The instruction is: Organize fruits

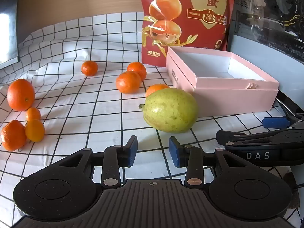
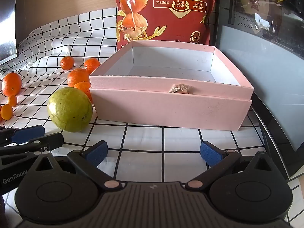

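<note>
Left jaws: your left gripper (image 1: 153,152), blue-padded and black-armed, stands part open, a moderate gap, holding nothing and touching nothing but air above the cloth.
Right jaws: your right gripper (image 2: 153,153) is spread wide, also unladen, pads clear of everything.
Nearest fruit: the large yellow-green pear-shaped fruit (image 1: 170,110) lies at 12 o'clock just beyond your left pads, resting on the white black-gridded tablecloth (image 1: 76,102), close beside the box's near left corner; contact cannot be told.
Box: the shallow pink cardboard box with white inside (image 2: 171,98) sits at 12 o'clock from your right jaws, open-topped, no fruit showing inside it.
Other fruit: one tangerine (image 1: 156,88) is tucked behind the green fruit; two more (image 1: 129,81) sit at 11 o'clock and a lone one (image 1: 89,68) beyond; a big orange (image 1: 20,94), small kumquats (image 1: 34,130) and another tangerine cluster at 9 o'clock.
Backdrop: a red printed snack pouch (image 1: 187,17) stands behind the box.
Step in hand: judging by the untouched fruit, sorting has barely begun; you look lined up on the green fruit.
Next move: your left gap seems too narrow for it, so widen, advance, then close across its middle.
</note>
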Demonstrator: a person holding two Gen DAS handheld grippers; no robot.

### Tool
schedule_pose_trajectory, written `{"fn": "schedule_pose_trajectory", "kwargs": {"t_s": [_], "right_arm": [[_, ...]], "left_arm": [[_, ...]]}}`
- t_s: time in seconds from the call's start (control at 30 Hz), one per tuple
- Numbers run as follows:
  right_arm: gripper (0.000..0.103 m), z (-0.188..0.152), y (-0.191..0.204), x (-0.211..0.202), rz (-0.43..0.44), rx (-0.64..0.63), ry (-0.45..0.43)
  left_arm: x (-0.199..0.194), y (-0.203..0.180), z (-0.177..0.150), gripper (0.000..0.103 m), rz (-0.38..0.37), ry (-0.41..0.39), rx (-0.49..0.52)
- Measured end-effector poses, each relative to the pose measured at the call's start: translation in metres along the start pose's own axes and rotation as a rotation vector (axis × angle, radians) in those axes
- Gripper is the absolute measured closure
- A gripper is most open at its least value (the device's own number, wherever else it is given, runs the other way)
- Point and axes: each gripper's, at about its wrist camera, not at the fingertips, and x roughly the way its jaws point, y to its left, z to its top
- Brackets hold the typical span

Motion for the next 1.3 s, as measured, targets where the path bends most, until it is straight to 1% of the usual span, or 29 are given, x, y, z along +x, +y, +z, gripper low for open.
{"fn": "schedule_pose_trajectory", "kwargs": {"t_s": [0.77, 1.3], "right_arm": [[0.000, -0.0004, -0.0001, 0.0003, 0.000, 0.000, -0.001], [0.000, -0.0006, -0.0001, 0.0002, 0.000, 0.000, -0.001]], "left_arm": [[-0.0003, 0.0022, 0.0002, 0.062, -0.013, -0.002, -0.018], [-0.0005, 0.0000, -0.0001, 0.061, -0.005, 0.000, -0.008]]}}
